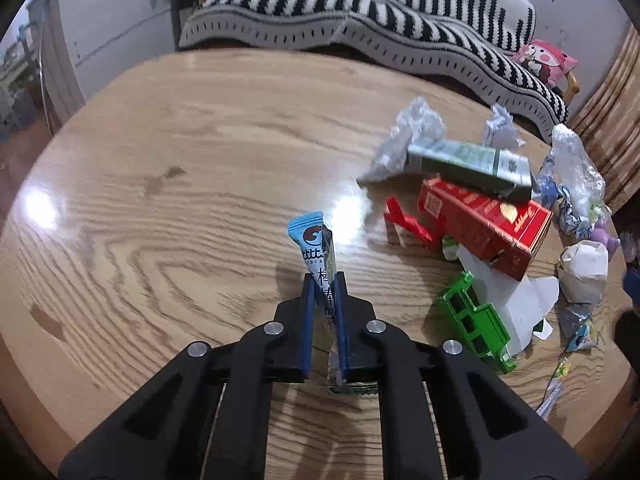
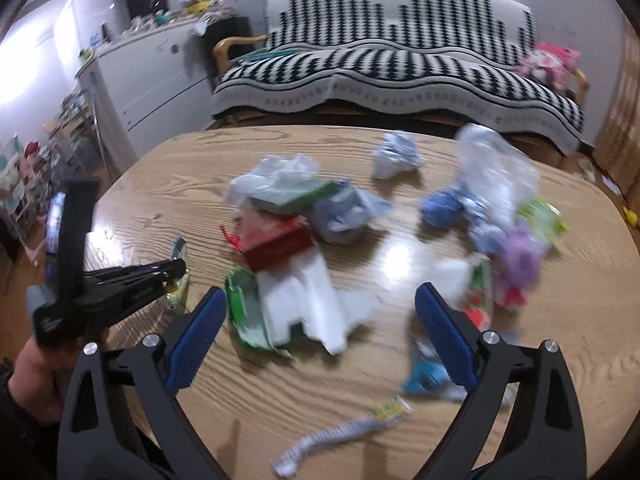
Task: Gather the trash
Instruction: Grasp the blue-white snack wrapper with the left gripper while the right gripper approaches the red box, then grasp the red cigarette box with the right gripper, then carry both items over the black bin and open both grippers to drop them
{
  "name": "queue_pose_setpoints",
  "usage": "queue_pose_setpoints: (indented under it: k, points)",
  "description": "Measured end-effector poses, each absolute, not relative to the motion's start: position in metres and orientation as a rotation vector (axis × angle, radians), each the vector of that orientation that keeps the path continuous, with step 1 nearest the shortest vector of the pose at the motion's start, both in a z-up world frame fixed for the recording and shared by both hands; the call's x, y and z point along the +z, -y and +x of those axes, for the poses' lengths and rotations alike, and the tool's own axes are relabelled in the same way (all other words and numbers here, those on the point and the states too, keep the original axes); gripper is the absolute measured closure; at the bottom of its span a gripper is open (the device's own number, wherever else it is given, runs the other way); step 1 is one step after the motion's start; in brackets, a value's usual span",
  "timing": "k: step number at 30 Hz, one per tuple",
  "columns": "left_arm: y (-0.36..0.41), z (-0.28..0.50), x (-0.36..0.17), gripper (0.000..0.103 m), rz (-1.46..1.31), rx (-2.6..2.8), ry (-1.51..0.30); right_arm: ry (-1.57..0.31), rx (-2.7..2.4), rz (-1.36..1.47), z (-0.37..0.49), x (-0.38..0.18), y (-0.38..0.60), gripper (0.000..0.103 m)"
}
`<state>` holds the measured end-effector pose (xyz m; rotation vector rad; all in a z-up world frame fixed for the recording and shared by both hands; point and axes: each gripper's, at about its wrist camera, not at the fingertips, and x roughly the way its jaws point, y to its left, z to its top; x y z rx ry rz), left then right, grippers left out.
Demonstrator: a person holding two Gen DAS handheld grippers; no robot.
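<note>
My left gripper (image 1: 324,280) is shut on a light blue and white snack wrapper (image 1: 313,240), which stands up between the blue pads above the wooden table (image 1: 160,200). The right wrist view shows that gripper (image 2: 176,270) at the left, held by a hand, with the wrapper (image 2: 178,246) in its tip. My right gripper (image 2: 320,290) is open over the blurred trash pile, above a white paper sheet (image 2: 304,300) and a green plastic piece (image 2: 244,308). A red box (image 1: 484,220), a green-grey box (image 1: 468,164) and crumpled plastic (image 1: 412,128) lie to the right.
More wrappers, a purple item (image 2: 516,256) and a clear bag (image 2: 496,168) litter the table's right side. A long striped wrapper (image 2: 340,436) lies near the front edge. Behind the table stand a sofa with a black-and-white throw (image 2: 400,72) and a white cabinet (image 2: 152,76).
</note>
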<state>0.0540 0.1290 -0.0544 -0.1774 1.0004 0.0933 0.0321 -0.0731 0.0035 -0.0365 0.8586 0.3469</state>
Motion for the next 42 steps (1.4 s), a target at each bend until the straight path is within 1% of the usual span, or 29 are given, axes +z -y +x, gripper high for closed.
queue_pose_setpoints:
  k: [4,12,13,14,15,19,25,28,32,42]
  points:
    - [-0.139,0.046,-0.041,0.095,-0.161,0.101,-0.965,-0.881,0.371,-0.105,0.063,-0.006,0.041,0.011]
    - [-0.150,0.041,-0.025,0.095,-0.162,0.092,-0.938,-0.936,0.373,-0.167,0.105,-0.032,0.012,0.011]
    - [-0.149,0.043,-0.026,0.095,-0.164,0.089,-0.938,-0.941,0.377,-0.171,0.107,-0.035,0.010,0.013]
    - [-0.149,0.043,-0.026,0.095,-0.164,0.087,-0.938,-0.937,0.366,-0.179,0.107,-0.036,0.008,0.025]
    - [-0.148,0.043,-0.026,0.095,-0.162,0.087,-0.938,-0.937,0.365,-0.182,0.107,-0.036,0.008,0.042]
    - [-0.141,0.044,-0.025,0.095,-0.154,0.083,-0.940,-0.919,0.376,-0.172,0.099,-0.027,0.008,0.044]
    - [-0.129,0.040,-0.019,0.095,-0.158,0.061,-0.926,-0.858,0.433,-0.069,0.069,0.011,0.033,0.044]
    - [-0.110,0.038,-0.011,0.095,-0.151,0.024,-0.909,-0.805,0.399,-0.049,0.047,0.034,0.060,0.044]
    - [-0.066,0.036,0.000,0.095,-0.115,-0.046,-0.880,-0.777,0.306,0.012,0.022,0.053,0.123,0.044]
    - [0.111,0.008,0.015,0.095,0.021,-0.390,-0.821,-0.774,-0.114,0.167,-0.065,0.047,0.344,0.044]
